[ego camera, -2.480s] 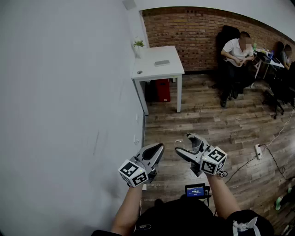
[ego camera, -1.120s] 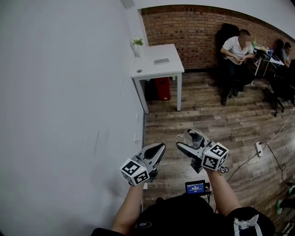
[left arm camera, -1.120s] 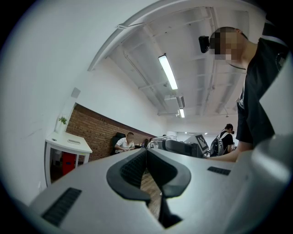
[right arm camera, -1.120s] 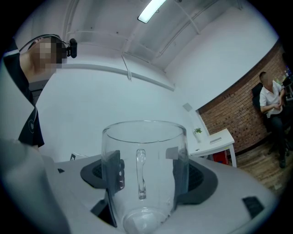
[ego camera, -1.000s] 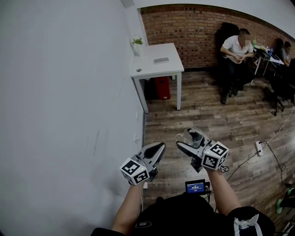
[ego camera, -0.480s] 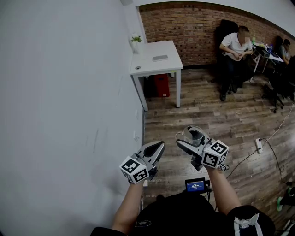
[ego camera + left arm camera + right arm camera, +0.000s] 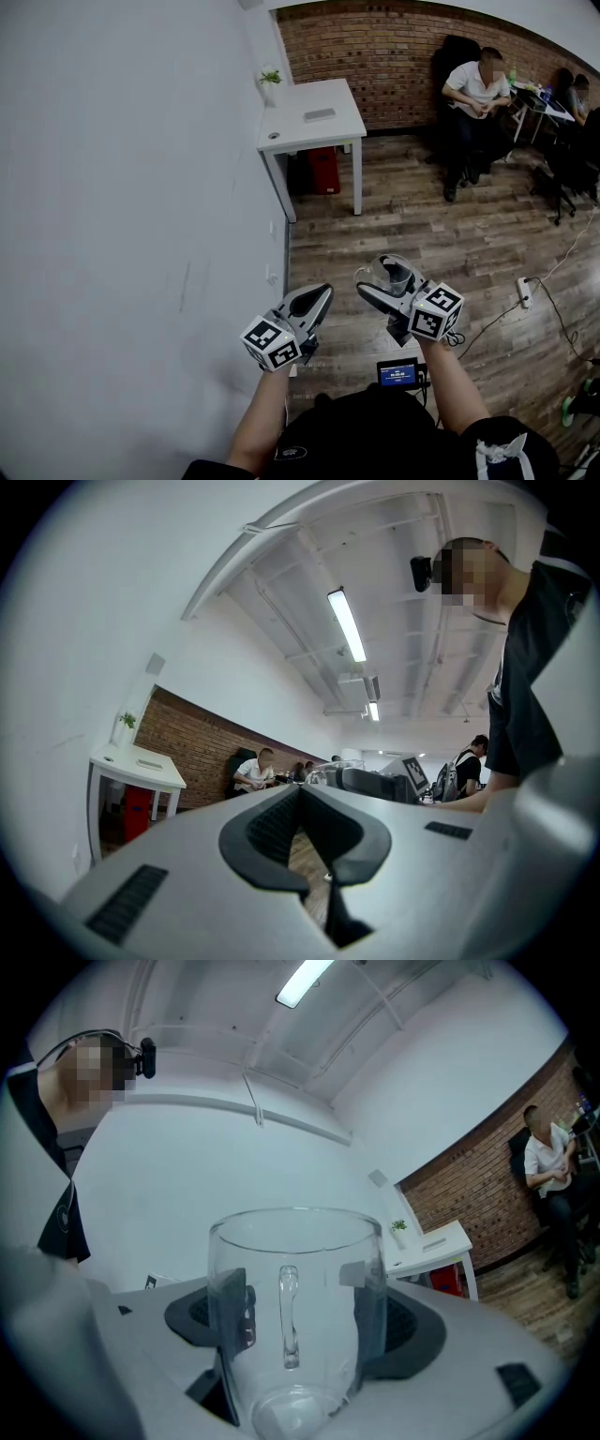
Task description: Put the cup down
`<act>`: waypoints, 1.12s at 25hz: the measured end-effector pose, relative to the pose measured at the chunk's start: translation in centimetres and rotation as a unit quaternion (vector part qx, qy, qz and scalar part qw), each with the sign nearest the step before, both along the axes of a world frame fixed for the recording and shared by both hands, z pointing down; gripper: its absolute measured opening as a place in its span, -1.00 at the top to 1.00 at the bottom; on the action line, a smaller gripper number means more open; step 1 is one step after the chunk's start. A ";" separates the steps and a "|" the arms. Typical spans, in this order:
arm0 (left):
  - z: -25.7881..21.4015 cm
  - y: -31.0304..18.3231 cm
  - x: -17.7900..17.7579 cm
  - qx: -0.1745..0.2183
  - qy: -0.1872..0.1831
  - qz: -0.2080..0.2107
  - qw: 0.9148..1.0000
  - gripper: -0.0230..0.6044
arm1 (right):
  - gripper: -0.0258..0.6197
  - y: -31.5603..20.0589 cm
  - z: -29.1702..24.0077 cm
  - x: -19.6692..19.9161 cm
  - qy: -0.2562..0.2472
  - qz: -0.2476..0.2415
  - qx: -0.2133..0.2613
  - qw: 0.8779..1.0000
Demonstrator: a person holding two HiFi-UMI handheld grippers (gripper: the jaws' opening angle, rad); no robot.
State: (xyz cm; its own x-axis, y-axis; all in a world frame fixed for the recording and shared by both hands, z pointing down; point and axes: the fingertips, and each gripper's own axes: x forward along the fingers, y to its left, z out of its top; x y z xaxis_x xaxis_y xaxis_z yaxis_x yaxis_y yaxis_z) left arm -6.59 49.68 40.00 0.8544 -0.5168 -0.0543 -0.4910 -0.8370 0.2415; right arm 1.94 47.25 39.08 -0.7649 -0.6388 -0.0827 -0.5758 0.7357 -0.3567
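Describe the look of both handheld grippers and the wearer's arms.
The left gripper and right gripper are twins: smooth light-grey tapered shells, black ribbed pads inside the jaws, and a white cube with black square markers at each rear end. Forearms are bare; the person wears a black top.

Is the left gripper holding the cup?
No, the left gripper is shut on nothing; the cup sits clamped in the right gripper.

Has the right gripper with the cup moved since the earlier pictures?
No, hardly. The right gripper and cup sit slightly higher in the head view, but the power strip shifted likewise, so their gap is unchanged.
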 end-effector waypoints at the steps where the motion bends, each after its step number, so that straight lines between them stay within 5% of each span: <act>1: 0.3 -0.1 0.2 0.001 0.000 0.001 1.000 0.90 | -0.35 -0.1 0.3 0.2 0.000 0.001 0.001 1.000; 7: 2.6 -1.2 1.2 0.004 0.000 0.005 1.000 0.90 | -0.35 -1.2 2.5 1.3 0.002 0.005 0.008 1.000; 13: 0.1 -2.0 8.1 -0.003 -0.025 0.002 1.000 0.90 | -0.35 -3.0 0.8 8.5 -0.024 0.003 -0.012 1.000; 17: 0.8 -3.8 8.6 -0.015 -0.027 -0.005 1.000 0.90 | -0.35 -4.6 1.7 9.5 -0.028 0.004 -0.023 0.999; 24: 2.0 -11.7 9.4 0.000 -0.056 0.018 0.998 0.90 | -0.35 -11.9 3.0 9.8 -0.018 0.015 -0.039 0.999; 28: 2.7 -19.1 9.4 0.002 -0.038 0.039 0.998 0.90 | -0.35 -18.9 3.5 9.3 0.000 0.027 -0.037 0.999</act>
